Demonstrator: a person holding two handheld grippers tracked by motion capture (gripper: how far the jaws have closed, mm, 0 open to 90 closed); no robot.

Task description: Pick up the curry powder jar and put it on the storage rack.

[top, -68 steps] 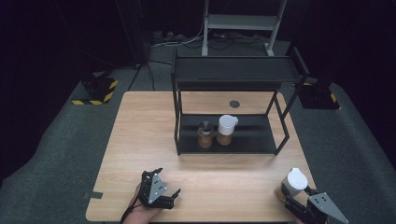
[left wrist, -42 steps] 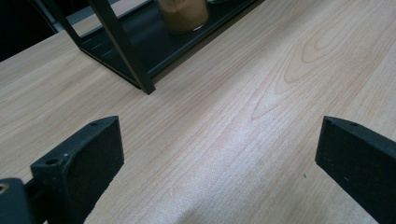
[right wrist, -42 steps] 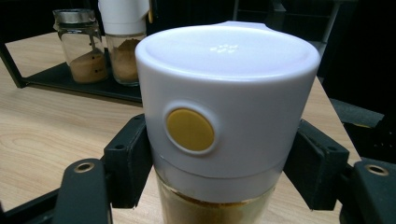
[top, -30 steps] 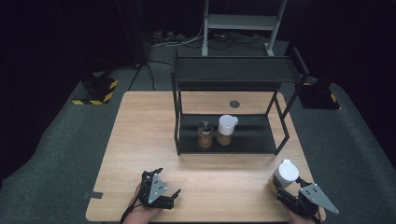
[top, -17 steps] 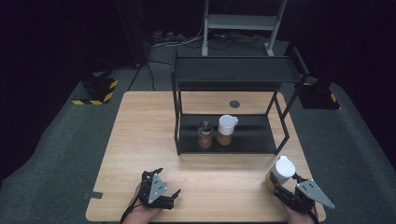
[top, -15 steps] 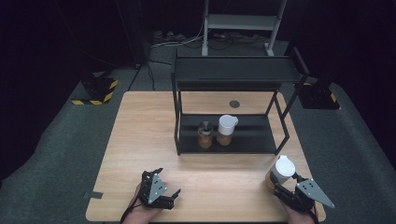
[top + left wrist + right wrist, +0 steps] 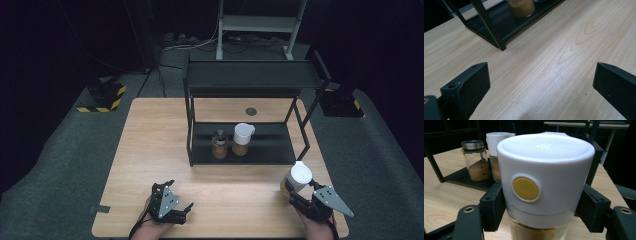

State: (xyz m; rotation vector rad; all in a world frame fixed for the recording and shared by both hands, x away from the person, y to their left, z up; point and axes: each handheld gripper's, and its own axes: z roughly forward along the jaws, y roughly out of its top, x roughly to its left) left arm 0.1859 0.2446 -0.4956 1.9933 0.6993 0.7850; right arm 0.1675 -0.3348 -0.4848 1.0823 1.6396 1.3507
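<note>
The white-capped glass jar (image 7: 544, 187), judged rigid, smooth and breakable, was pinched just under its cap by the right gripper (image 7: 543, 207) at frame centre, while the left gripper (image 7: 541, 85) was held spread over bare table (image 7: 564, 50).

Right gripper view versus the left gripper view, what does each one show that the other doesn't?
Right gripper view alone: the right tool shut on a white-lidded jar with a yellow button, and a steel-capped jar beside a second white-lidded jar. Left gripper view alone: the left tool, open over bare wood. Both: the wooden table and the black rack with a jar of brown powder.
</note>
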